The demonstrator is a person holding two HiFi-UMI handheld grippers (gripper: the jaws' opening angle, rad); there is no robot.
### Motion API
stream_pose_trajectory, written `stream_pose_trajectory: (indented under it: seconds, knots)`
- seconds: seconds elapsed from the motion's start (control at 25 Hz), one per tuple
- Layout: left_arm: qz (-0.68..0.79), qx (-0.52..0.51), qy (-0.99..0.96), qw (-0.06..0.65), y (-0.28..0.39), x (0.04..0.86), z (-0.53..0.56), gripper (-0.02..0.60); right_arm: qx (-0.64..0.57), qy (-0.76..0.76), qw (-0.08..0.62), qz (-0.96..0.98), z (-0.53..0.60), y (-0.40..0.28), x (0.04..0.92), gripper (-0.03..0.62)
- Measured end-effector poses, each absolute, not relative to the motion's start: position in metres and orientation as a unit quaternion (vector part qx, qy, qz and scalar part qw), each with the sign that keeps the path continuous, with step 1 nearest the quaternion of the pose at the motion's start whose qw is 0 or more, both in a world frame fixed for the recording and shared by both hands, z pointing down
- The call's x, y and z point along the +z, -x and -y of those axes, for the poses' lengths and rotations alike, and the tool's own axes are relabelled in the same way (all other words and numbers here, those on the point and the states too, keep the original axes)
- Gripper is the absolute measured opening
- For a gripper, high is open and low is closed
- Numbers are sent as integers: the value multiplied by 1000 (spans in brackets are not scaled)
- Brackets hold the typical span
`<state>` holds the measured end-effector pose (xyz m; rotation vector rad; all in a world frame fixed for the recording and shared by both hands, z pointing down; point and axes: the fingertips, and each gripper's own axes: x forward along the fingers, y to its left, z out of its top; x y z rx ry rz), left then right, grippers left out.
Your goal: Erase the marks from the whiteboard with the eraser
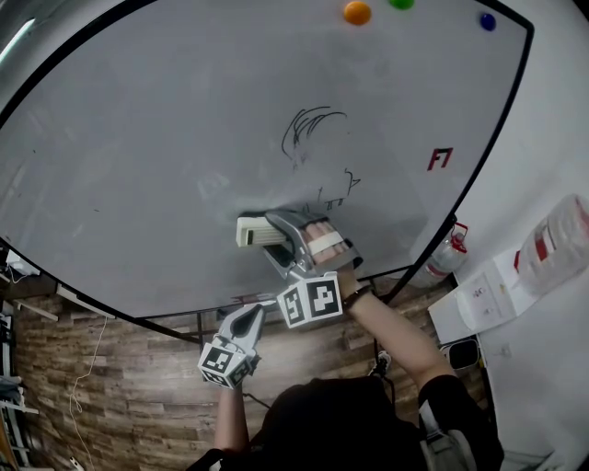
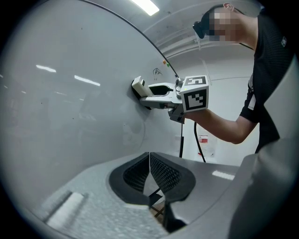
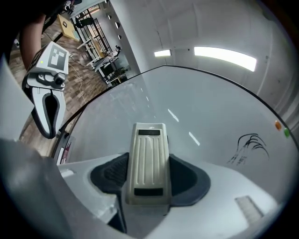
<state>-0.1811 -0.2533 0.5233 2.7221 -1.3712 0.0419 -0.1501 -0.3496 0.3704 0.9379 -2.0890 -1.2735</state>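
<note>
Right gripper [image 3: 148, 179] was clamped on eraser [image 3: 148, 158], jaws on its two long sides, eraser pointing out along them. Eraser pad looked flat against whiteboard [image 1: 138, 138], low on it, just left of lower scribble [image 1: 336, 191]. Upper scribble [image 1: 308, 129] sat above and to the right, untouched. Red mark [image 1: 440, 158] was farther right near the frame; couldn't tell if it was ink. Left gripper [image 2: 150, 173] had jaws pressed together, nothing in them, and hung below the board's bottom edge, out of the way.

Step judged: wiping, most marks not yet erased. To do it well: hold pad flat with steady pressure, sweep right over lower scribble, then up through upper one, overlapping passes. Don't tilt onto an edge or let eraser twist in the jaws. Magnets [image 1: 357, 12] at top need no touching.
</note>
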Motion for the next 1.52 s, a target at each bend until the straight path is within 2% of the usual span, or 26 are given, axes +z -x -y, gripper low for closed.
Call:
stream_pose_trajectory:
  seconds: [0.52,0.88,1.16,1.32,1.52]
  knots:
    - [456,15,-889,44,182,520,248,17,-445,-328,255,794,348,140,352,255]
    - [445,30,-894,40,170,526,249,17,-449,-458,186,745,370,50,228,255]
    - [435,39,-899,38,164,530,246,17,-391,-536,78,745,387,-43,158,255]
    - [435,36,-898,46,165,530,246,17,-373,-559,73,737,391,-70,152,255]
    - [434,30,-900,40,164,529,247,17,-378,-572,83,723,391,-70,152,255]
